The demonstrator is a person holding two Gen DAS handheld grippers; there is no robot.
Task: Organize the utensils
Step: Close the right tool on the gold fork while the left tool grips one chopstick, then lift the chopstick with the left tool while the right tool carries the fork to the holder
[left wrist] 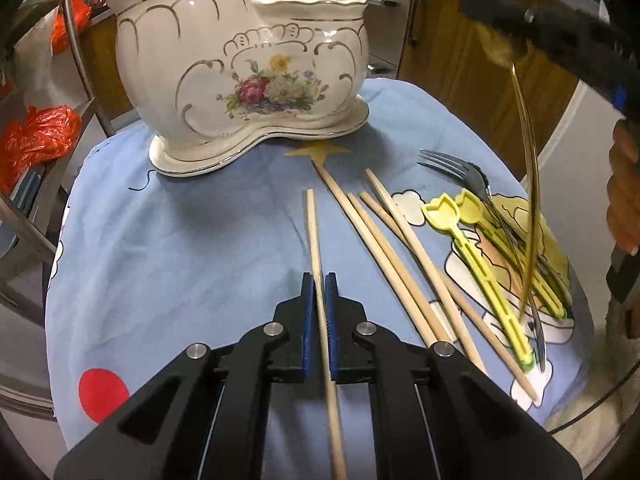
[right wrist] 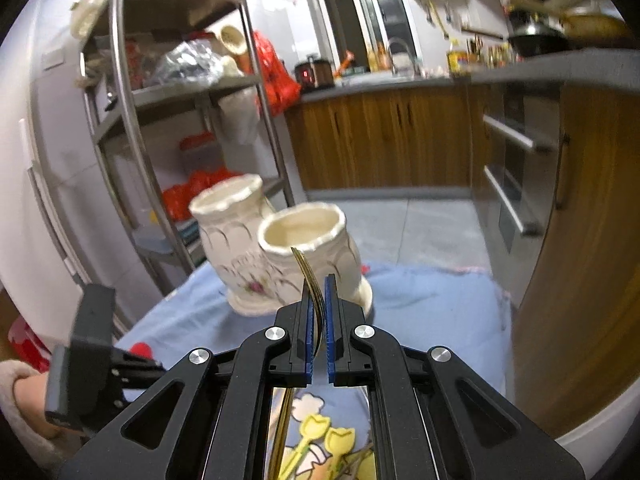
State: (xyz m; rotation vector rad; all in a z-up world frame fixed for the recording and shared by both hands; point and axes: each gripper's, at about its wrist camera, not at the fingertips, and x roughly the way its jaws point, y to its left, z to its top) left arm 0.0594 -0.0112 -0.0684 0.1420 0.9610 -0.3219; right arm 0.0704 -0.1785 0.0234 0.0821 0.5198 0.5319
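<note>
My left gripper (left wrist: 319,280) is shut on a wooden chopstick (left wrist: 313,224) low over the blue cloth (left wrist: 180,248). Several more chopsticks (left wrist: 384,236), two yellow plastic picks (left wrist: 476,256) and a steel fork (left wrist: 464,168) lie to its right. The white floral ceramic utensil holder (left wrist: 248,72) stands at the far side of the cloth. My right gripper (right wrist: 319,280) is shut on a thin gold utensil (right wrist: 308,272), held high, and the utensil points toward the holder's nearer cup (right wrist: 304,232). In the left wrist view the gold utensil (left wrist: 530,184) hangs at the right.
A metal shelf rack (right wrist: 132,120) with red bags stands left of the table. Wooden cabinets (right wrist: 384,140) and a steel oven front (right wrist: 516,160) are behind and to the right. The left gripper's body (right wrist: 92,352) and the hand on it show at lower left in the right wrist view.
</note>
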